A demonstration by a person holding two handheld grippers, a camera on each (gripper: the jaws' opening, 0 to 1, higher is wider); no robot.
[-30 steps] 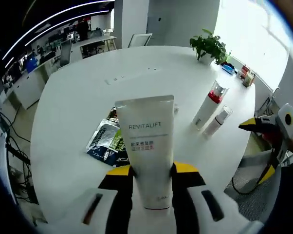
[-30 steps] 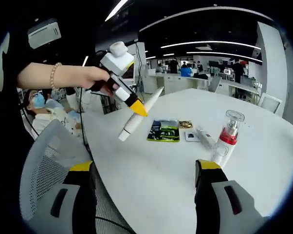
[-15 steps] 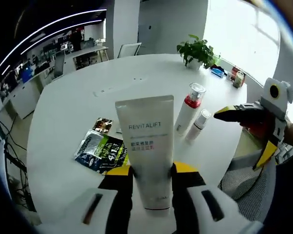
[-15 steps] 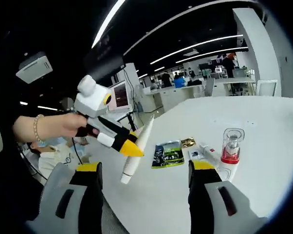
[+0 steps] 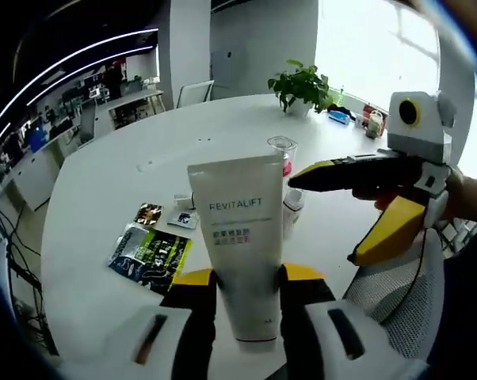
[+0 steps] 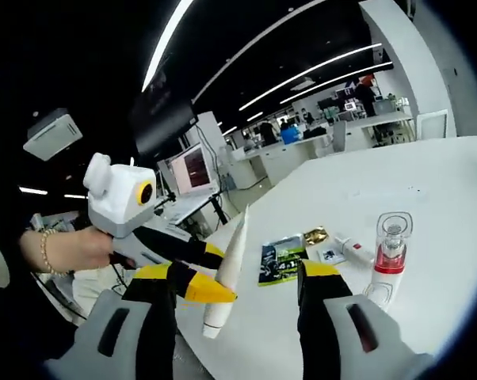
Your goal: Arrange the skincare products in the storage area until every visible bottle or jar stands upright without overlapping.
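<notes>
A large round white worktop stands in an open-plan office. Near its far edge in the left gripper view sits a potted green plant, close to a bright window that washes that side in daylight. A white column rises beyond the worktop, with a white chair near it. Long ceiling light strips curve over rows of desks farther back, where the room is darker. A grey mesh chair stands at the worktop's near edge.

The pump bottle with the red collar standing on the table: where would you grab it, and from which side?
Judging from its pose, grip the white body below the red collar of the pump bottle, coming level from the side: it stands upright, slim and round, and the clear cap looks loose and slippery.
</notes>
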